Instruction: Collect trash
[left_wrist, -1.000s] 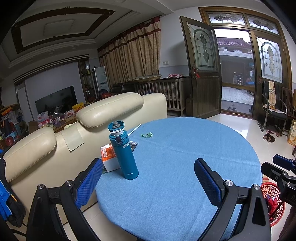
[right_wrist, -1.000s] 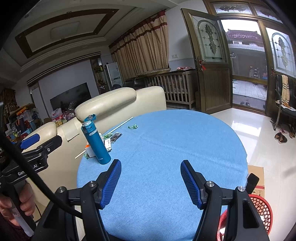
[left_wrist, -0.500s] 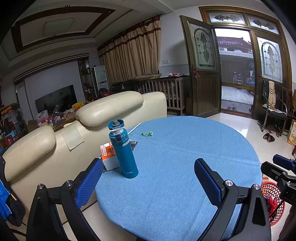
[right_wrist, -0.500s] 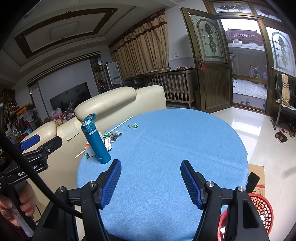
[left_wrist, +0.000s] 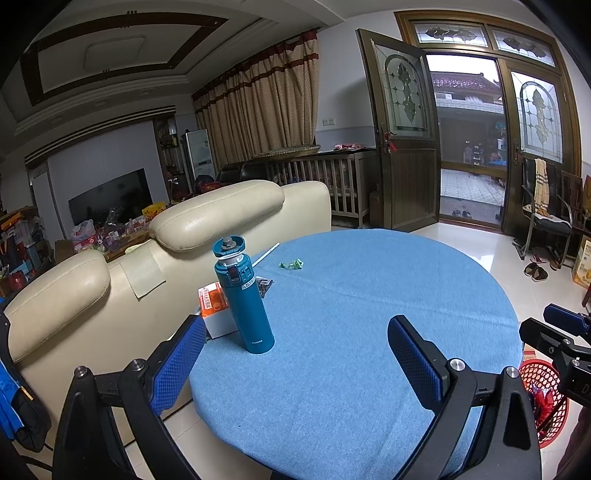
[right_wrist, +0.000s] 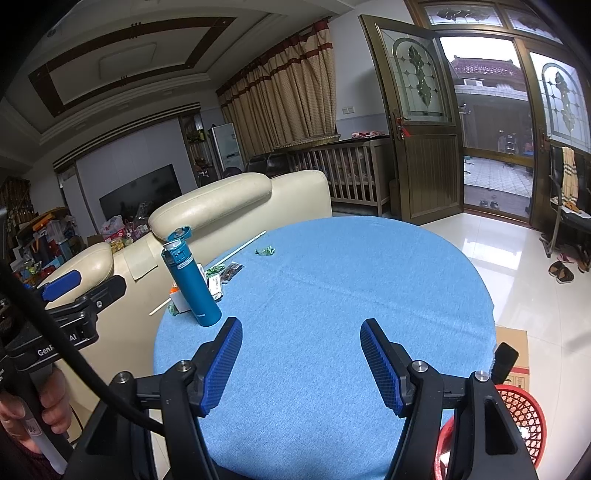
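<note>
The green wrapper (left_wrist: 291, 264) lies on the far side of the counter (left_wrist: 369, 332), beyond the bottle (left_wrist: 245, 299). Both the left gripper (left_wrist: 295, 354) and right gripper (right_wrist: 301, 363) stand wide and empty. The wrapper is judged light, crumpled and soft; pinch it across its middle. Likely drop point: the red basket (right_wrist: 524, 410).

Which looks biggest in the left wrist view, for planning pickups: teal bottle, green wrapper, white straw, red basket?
1. teal bottle, though it stands nearest
2. red basket, partly hidden, so unsure
3. white straw, long but thin
4. green wrapper
</note>
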